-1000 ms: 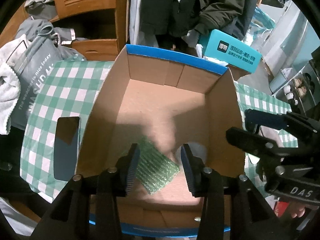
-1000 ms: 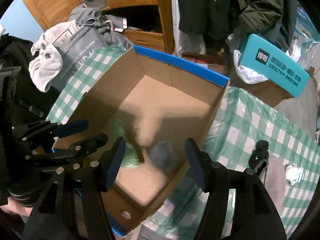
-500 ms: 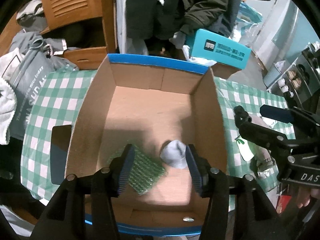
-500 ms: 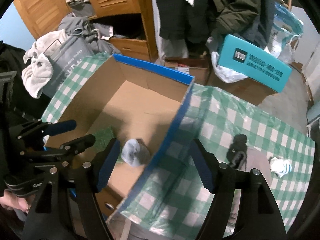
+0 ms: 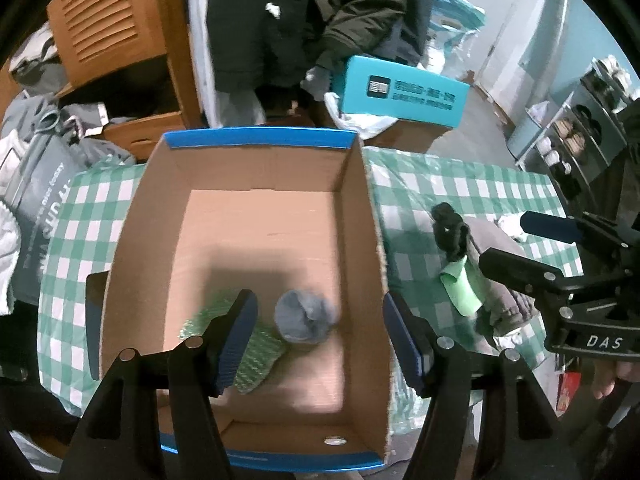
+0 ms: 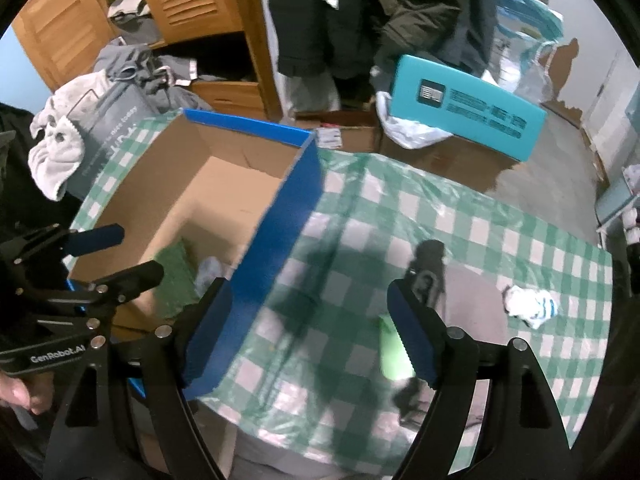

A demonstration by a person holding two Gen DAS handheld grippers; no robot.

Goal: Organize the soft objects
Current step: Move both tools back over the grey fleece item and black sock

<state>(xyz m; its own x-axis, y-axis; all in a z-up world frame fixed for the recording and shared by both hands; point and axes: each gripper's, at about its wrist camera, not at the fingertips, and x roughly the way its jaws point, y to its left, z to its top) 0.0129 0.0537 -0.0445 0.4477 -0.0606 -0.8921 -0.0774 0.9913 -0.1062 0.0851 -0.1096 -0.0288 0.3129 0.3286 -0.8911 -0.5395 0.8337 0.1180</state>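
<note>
A rolled grey sock lies on the floor of the open cardboard box with blue edging, touching a green bubble-wrap pouch on its left. The left gripper hangs over the box's near part, its jaws apart and just been opening, empty. The right gripper, jaws likewise apart and just been opening, holds nothing above the green-checked surface, where a grey cloth and a white sock lie to the right.

A cluttered home room is showing here: dark coats are hanging beside a louvred wooden wardrobe, laundry is piling up at the checked tablecloth's far-left corner.
</note>
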